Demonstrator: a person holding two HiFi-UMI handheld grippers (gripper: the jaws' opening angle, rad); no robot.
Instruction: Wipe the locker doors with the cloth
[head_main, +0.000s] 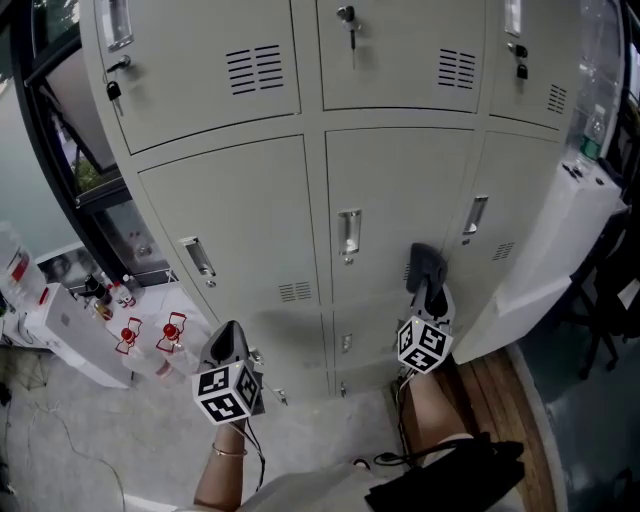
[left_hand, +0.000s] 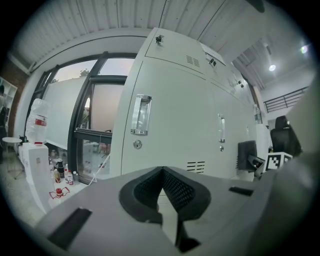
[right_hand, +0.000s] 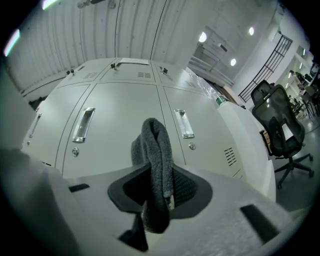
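A bank of pale grey locker doors (head_main: 400, 200) with metal handles fills the head view. My right gripper (head_main: 428, 290) is shut on a dark grey cloth (head_main: 425, 264), held a little in front of the middle-row door. In the right gripper view the cloth (right_hand: 156, 165) is folded upright between the jaws, facing the doors (right_hand: 125, 130). My left gripper (head_main: 228, 345) hangs lower at the left, shut with nothing in it. In its own view the left gripper (left_hand: 162, 187) points at a locker door (left_hand: 170, 125) with a handle (left_hand: 140, 115).
A white water dispenser (head_main: 60, 320) with small bottles stands at the left. A white appliance (head_main: 560, 240) leans at the lockers' right end. Black office chairs (right_hand: 280, 125) stand to the right. A window (left_hand: 95, 125) lies left of the lockers.
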